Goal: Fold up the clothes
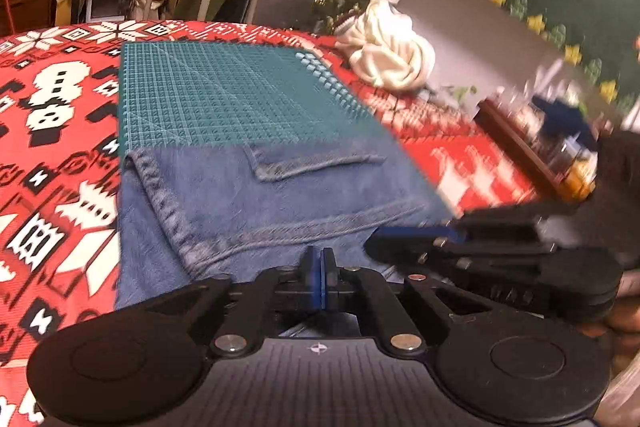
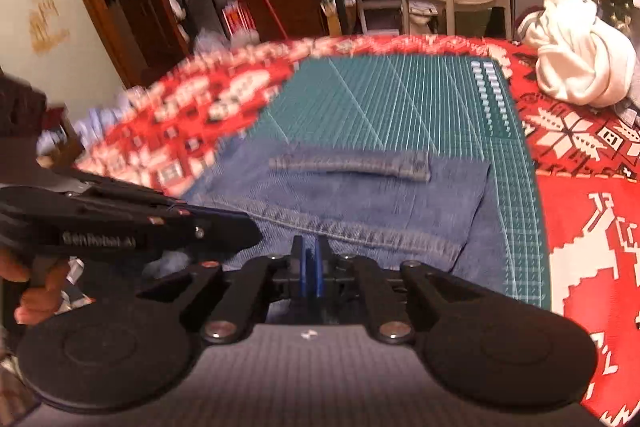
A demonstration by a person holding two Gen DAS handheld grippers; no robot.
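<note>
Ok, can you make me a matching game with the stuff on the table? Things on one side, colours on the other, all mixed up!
Things:
1. jeans
2. grid mat
3. bundled-up cloth
4. tablecloth

Colours:
A. red with white patterns
B. cream white
C. blue
D. teal green

Right pairs: 1-C, 2-D, 3-B, 4-A.

The jeans lie partly on the grid mat, and the bundled-up cloth sits at the far side of the tablecloth.
</note>
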